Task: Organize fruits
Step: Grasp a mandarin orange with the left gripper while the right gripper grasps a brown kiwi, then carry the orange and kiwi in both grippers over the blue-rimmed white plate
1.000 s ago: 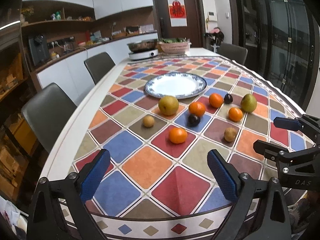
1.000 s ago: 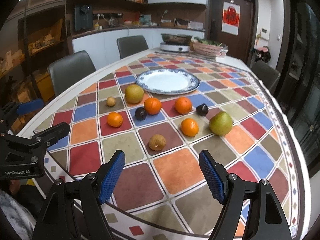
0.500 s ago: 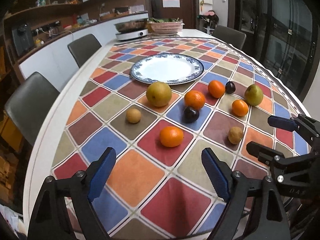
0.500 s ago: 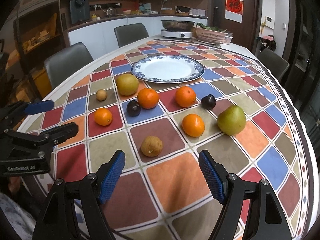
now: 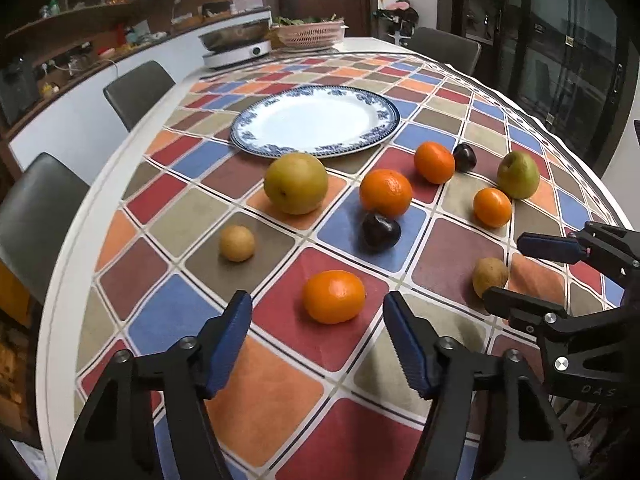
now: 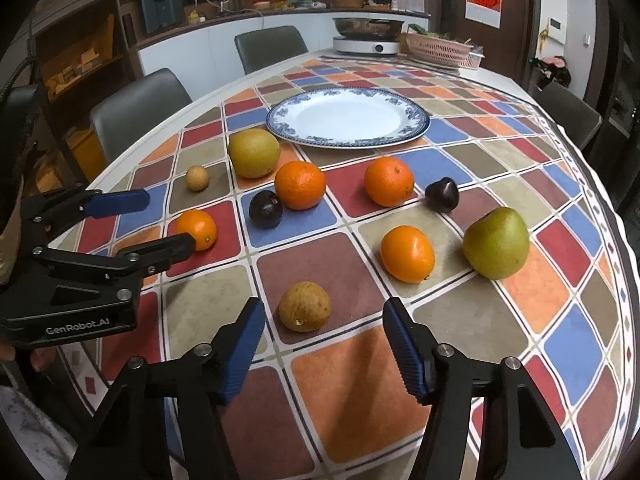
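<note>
Both hand-held grippers angled down over the surface (image 5: 448,256), jaws unclenched though just narrowing: left hand-held gripper (image 5: 318,344) behind an orange (image 5: 334,297) at 12 o'clock, right hand-held gripper (image 6: 324,346) behind a brown fruit (image 6: 305,307).

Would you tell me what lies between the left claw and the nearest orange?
Only bare tablecloth separates the left claw from the nearest orange, in the left wrist view.
</note>
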A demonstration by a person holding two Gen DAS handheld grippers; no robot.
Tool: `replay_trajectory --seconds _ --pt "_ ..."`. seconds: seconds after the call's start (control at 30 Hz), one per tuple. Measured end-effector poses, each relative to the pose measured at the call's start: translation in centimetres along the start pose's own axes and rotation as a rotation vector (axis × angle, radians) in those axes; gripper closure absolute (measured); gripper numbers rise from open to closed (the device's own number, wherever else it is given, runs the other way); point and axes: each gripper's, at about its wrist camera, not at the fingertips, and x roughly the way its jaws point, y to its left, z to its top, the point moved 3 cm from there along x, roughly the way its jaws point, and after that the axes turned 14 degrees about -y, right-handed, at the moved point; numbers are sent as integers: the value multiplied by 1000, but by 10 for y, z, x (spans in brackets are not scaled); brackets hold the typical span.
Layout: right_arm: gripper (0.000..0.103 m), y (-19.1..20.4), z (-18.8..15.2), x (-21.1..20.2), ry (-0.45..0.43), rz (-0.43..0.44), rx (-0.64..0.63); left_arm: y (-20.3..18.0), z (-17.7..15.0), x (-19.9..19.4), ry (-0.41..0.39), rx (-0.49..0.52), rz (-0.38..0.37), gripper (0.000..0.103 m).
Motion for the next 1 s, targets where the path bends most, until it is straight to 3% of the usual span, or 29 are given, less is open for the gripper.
replay_trajectory --seconds 0.47,0.7,1.0 --pt "61 1 -2 16 50 49 29 -5 -2 21 39 -21 -64 65" --pt "72 2 0 19 54 79 43 -4 -2 23 38 -34 -66 67" --pt "72 2 9 10 15 73 39 -8 6 5 -7 -27 -73 67"
